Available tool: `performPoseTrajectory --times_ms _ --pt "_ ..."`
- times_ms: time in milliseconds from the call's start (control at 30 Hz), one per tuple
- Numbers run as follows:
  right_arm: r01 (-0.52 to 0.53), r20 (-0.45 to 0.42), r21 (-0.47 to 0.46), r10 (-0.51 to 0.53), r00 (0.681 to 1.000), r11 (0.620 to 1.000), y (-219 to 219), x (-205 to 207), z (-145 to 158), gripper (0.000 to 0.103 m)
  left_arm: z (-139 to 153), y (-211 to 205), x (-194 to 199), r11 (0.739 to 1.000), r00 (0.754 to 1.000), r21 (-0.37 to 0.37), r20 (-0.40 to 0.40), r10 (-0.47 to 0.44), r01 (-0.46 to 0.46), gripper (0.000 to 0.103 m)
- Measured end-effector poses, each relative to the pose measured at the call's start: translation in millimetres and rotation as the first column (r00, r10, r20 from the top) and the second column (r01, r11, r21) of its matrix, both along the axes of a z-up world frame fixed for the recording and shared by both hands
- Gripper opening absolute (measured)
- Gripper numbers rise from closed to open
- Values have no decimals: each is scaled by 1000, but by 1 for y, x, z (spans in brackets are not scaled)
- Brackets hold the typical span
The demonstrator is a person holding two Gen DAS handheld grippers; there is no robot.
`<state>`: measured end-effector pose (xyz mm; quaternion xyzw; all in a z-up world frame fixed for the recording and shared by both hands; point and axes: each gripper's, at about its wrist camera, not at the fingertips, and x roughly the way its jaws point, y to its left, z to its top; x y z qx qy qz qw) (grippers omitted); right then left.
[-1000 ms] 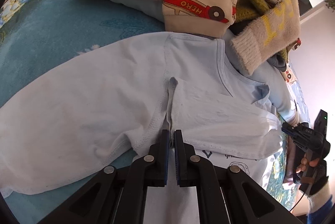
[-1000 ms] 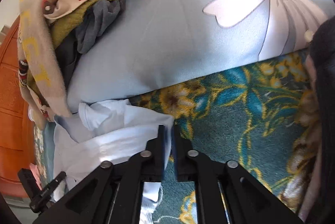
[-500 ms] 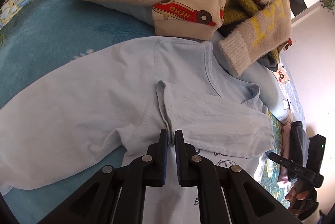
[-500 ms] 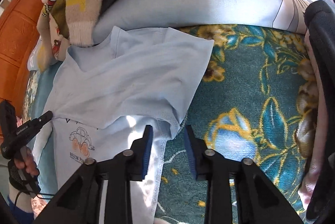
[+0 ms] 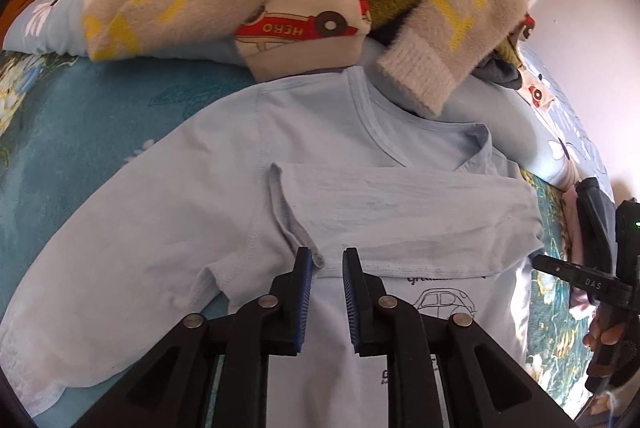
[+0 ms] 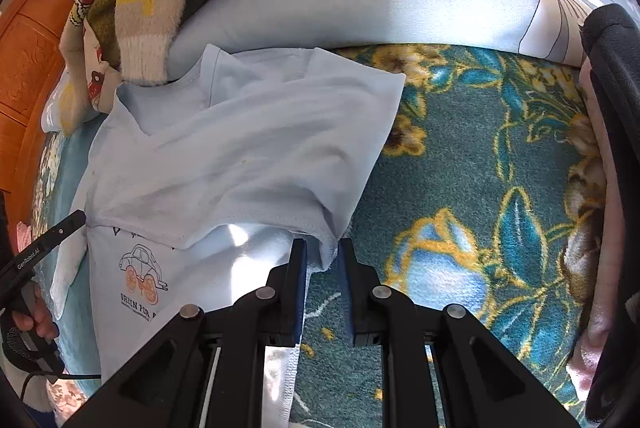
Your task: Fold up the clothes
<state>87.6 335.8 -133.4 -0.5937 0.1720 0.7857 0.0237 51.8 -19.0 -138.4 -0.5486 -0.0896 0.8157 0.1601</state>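
The light blue shirt [image 5: 224, 195] lies flat on the bed [image 6: 480, 195], one sleeve [image 5: 400, 211] now folded across (it got let go). Left tongs [image 5: 325, 268] are opening, empty; right tongs [image 6: 322, 260] are closing around the shirt's side edge

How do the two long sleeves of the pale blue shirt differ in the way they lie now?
One sleeve of the pale blue cotton shirt is folded across the chest, covering the top of the car print. The other sleeve lies stretched out sideways, flat on the teal floral blanket, not yet folded. The folded sleeve's cuff ends near the left gripper, whose jaws are opening; the outstretched sleeve's cuff is far from it. Both show grey stains.
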Motion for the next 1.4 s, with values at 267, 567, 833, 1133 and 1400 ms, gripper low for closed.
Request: performPoseTrajectory --times_ms 267,567,833,1133,1400 --pt "3 4 -6 -3 1000 1000 3 0 0 16 -1 -1 0 1000 1000 2 6 3 -3 18" --pt "12 5 -18 -12 1000 1000 7 1 1 16 -4 -7 1 1000 1000 8 7 29 -30 18" --pt "17 7 -24 -17 1000 1000 8 -1 3 16 -19 -2 -10 999 998 -21 47 39 -38 18" --pt "11 -16 1 -11 1000 1000 5 -2 13 4 7 -21 -14 994 994 -9 -21 108 -108 3" --pt "-47 -1 82 47 999 996 -7 1 18 2 -18 -34 -20 993 994 -52 25 111 -109 3"
